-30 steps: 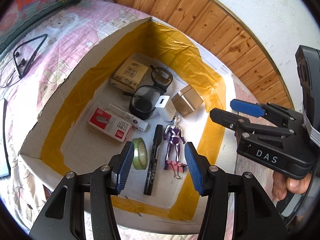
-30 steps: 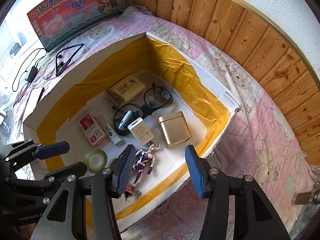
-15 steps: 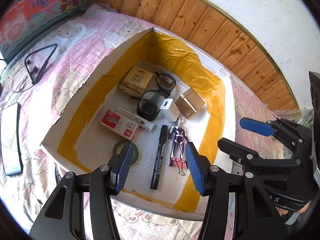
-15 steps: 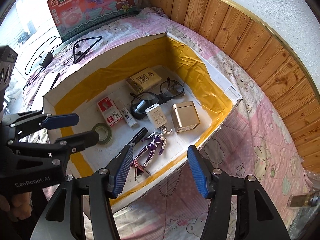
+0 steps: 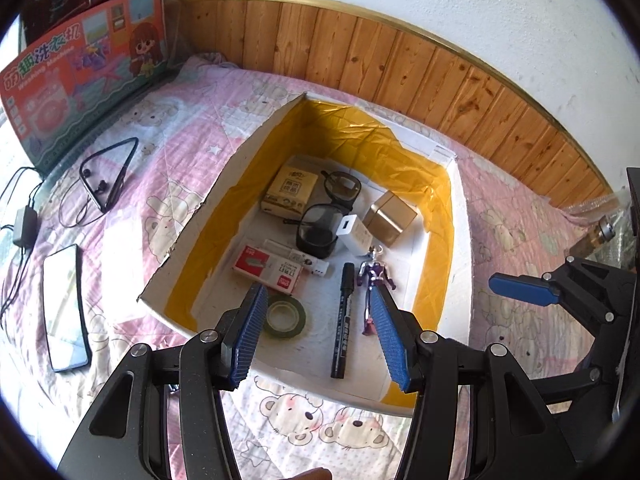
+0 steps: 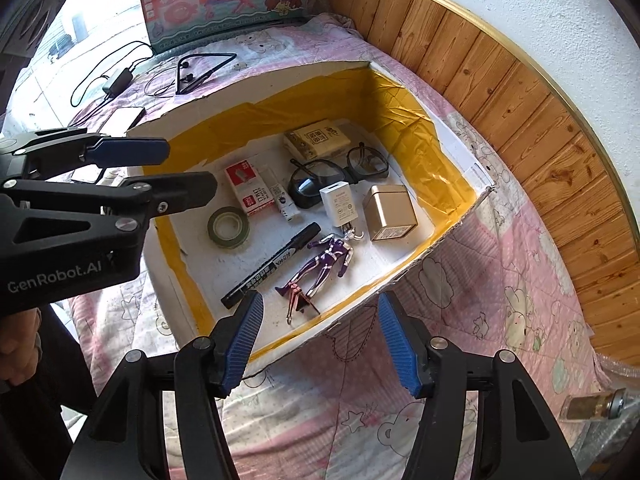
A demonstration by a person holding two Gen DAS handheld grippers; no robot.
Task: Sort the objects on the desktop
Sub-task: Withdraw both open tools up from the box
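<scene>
Both grippers, left (image 5: 318, 336) empty and spread, right (image 6: 320, 338) empty and opening, above the box (image 6: 280, 84), marker (image 6: 272, 266) at six o'clock of the glasses (image 6: 340, 174).

Left gripper (image 5: 318, 338) pitched down, jaws apart, nothing between. Right gripper (image 6: 320, 340) pitched down, jaws opening, empty. A hand (image 6: 18, 354) grips the left gripper's handle.

Black claw (image 6: 320, 340) with blue ribbed pads, silver screws.
</scene>
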